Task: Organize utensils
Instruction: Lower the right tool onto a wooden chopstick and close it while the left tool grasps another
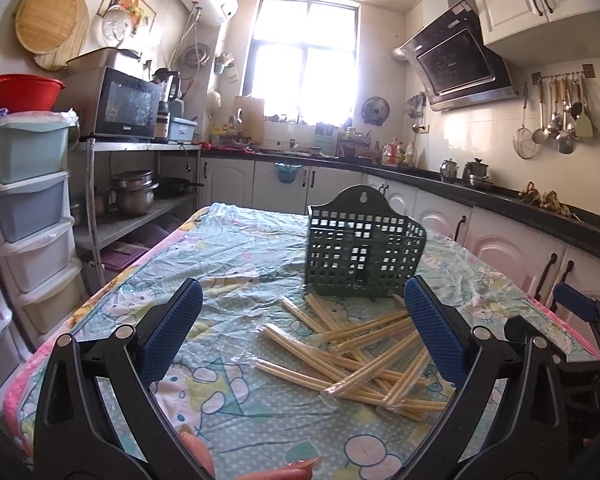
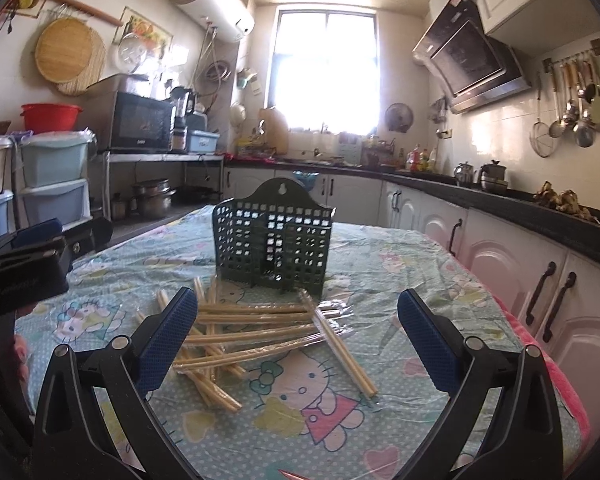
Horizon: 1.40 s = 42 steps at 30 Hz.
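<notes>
Left gripper [image 1: 302,326]: we've got it wide open, blue pads [image 1: 172,332] spread far apart, nothing between them.
Left pose: we hold it level, pointing forward and slightly down, clear of any contact.
Our fingertips [image 1: 198,454]: just peeking in at the bottom edge under the left gripper.
Right gripper [image 2: 298,328]: wide open too, blue pads [image 2: 166,344] well apart, gripping nothing.
Right pose: level, aimed forward, hanging free.
Spacing: our two grippers sit side by side, apart from each other.

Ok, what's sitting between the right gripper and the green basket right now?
In the right wrist view, the scattered chopsticks lie on the tablecloth between the open right gripper and the green basket; nothing else is in that stretch.
</notes>
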Each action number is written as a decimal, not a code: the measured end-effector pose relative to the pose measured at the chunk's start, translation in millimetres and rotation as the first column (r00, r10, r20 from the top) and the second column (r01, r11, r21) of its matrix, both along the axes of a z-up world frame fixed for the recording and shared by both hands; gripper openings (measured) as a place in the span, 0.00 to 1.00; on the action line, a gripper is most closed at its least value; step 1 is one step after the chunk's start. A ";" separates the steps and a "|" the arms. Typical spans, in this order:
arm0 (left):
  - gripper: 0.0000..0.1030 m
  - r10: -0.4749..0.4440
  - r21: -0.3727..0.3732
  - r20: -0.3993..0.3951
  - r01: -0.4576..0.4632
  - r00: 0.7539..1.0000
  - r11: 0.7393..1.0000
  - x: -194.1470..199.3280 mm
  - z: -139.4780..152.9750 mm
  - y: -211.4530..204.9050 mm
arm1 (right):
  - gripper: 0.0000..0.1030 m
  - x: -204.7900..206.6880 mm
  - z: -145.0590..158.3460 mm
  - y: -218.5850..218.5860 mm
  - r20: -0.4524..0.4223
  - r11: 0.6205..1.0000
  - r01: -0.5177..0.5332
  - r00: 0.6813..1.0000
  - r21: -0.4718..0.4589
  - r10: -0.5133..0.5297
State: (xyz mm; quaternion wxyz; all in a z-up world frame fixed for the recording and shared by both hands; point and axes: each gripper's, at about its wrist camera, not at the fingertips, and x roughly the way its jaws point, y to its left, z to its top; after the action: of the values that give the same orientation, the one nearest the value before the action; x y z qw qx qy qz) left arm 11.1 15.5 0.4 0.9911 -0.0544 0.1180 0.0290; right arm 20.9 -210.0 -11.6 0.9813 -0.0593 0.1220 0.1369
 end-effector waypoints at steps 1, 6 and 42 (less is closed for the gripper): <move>0.90 0.009 -0.002 -0.006 -0.009 1.000 1.000 1.9 -0.5 2.8 | 0.94 2.2 -0.5 2.4 -0.012 1.000 -0.012 1.000 -0.007 0.012; 0.90 0.063 -0.018 -0.043 -0.064 0.997 0.998 9.9 -2.5 20.9 | 0.94 11.5 2.1 10.9 -0.043 0.997 -0.071 0.997 -0.022 0.071; 0.63 -0.208 -0.409 -0.642 -0.100 0.738 0.907 104.0 -61.6 75.9 | 0.67 210.0 -8.5 37.9 -0.490 0.961 -0.199 0.868 -0.190 0.083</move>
State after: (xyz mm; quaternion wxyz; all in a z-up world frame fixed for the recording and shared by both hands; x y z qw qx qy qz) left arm 115.1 91.4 -61.2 0.8461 -0.2469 0.4723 -0.0086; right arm 230.9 -172.1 -20.1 0.8941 -0.1480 0.3705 0.2037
